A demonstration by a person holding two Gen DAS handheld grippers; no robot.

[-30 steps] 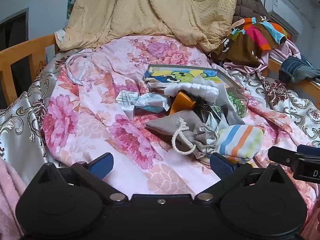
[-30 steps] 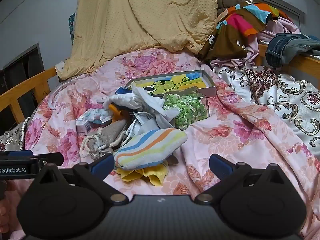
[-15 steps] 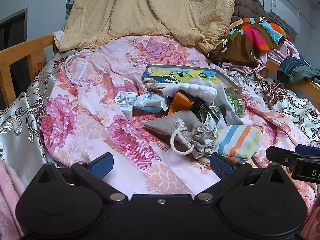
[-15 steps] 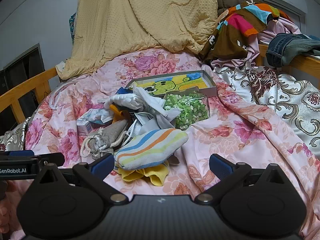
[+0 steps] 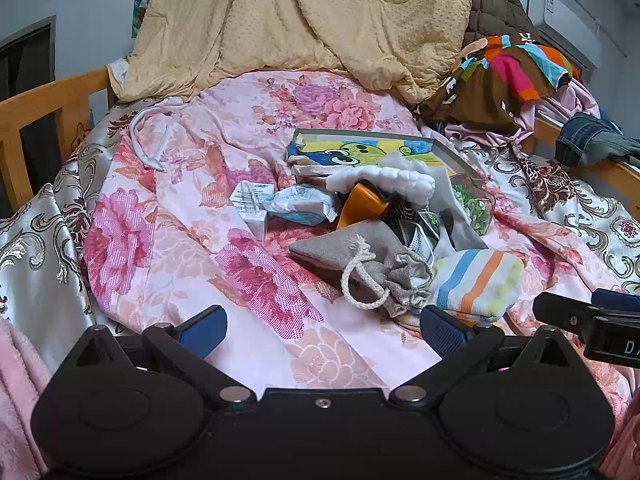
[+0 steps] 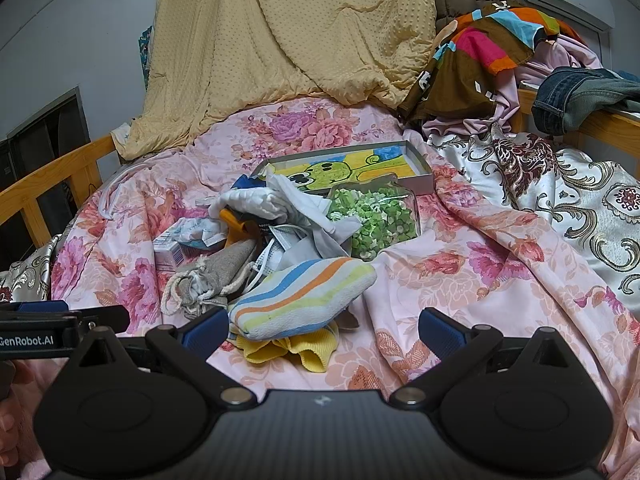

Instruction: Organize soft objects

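Note:
A heap of small things lies mid-bed on the pink floral quilt. Nearest is a striped cloth resting on a yellow cloth. A grey drawstring pouch lies to its left. Behind are face masks, a white fluffy piece and an orange object. My left gripper is open, held low in front of the pouch. My right gripper is open just short of the striped cloth. Neither holds anything.
A shallow box with a cartoon picture and a clear bag of green bits lie behind the heap. A small carton and tissue pack lie left. A beige blanket, piled clothes, jeans and wooden bed rails surround.
Both grippers have drifted very slightly, so the heap sits a touch differently in view. Both stay open and nothing on the bed has moved.

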